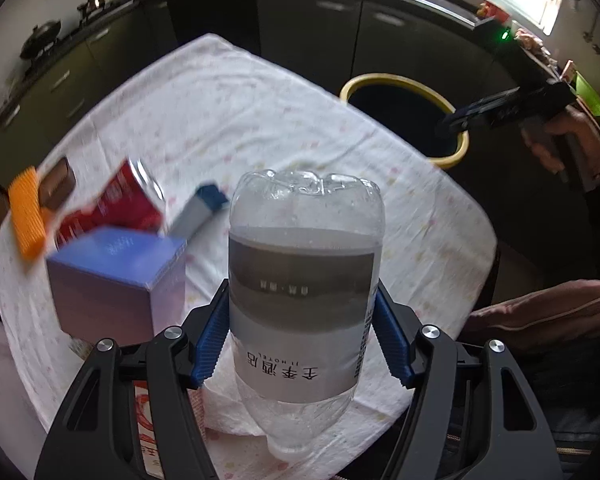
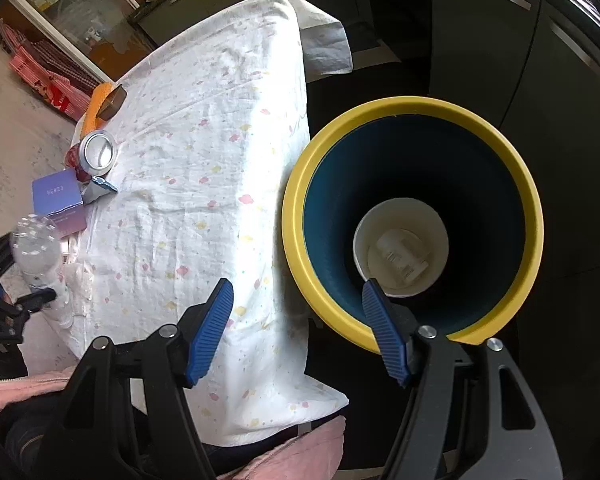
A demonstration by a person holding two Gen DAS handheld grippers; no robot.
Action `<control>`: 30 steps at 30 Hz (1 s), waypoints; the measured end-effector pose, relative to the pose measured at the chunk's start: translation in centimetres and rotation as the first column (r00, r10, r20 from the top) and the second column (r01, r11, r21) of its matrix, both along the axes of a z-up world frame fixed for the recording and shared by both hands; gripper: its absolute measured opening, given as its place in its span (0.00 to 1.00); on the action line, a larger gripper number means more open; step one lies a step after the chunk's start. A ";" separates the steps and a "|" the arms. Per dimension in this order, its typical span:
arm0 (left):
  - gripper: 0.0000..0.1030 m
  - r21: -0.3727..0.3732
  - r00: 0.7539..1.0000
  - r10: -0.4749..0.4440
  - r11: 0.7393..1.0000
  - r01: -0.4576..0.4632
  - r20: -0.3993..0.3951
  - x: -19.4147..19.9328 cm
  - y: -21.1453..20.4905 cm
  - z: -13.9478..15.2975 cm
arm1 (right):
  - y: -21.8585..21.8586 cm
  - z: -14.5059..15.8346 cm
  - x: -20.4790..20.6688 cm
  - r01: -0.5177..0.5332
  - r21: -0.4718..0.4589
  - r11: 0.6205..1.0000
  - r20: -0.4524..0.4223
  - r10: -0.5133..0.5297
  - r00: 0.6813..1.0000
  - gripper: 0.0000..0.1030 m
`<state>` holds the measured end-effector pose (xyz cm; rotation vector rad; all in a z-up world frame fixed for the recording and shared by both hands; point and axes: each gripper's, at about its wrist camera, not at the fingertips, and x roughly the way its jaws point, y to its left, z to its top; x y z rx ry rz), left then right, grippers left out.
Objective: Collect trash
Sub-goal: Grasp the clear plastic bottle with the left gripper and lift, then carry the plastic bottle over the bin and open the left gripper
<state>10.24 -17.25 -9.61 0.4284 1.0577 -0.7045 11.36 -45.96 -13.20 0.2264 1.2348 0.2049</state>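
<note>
My left gripper (image 1: 302, 336) is shut on a clear plastic water bottle (image 1: 304, 280) with a grey and white label, held base-forward above the table's near edge. The bottle also shows in the right wrist view (image 2: 34, 248). My right gripper (image 2: 298, 328) is open and empty, hovering over the rim of the yellow-rimmed blue trash bin (image 2: 500, 140), which stands beside the table. A white paper cup (image 2: 400, 256) with a small white item in it lies at the bin's bottom. The bin (image 1: 384, 80) and the right gripper (image 1: 456, 120) also show in the left wrist view.
On the white cloth-covered table (image 1: 240, 120) at the left lie a purple box (image 1: 116, 276), a red can (image 1: 128, 196), a blue-capped white tube (image 1: 200, 208), an orange cloth (image 1: 28, 216) and a brown wrapper (image 1: 58, 184). Crumpled tissue (image 1: 236, 408) lies under the bottle. Dark cabinets stand behind.
</note>
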 end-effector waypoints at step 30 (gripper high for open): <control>0.64 -0.215 0.967 -0.227 0.945 0.247 0.112 5.8 -23.2 7.8 | -9.4 1.7 -6.8 0.192 0.031 0.981 0.103 -0.194 0.976 0.63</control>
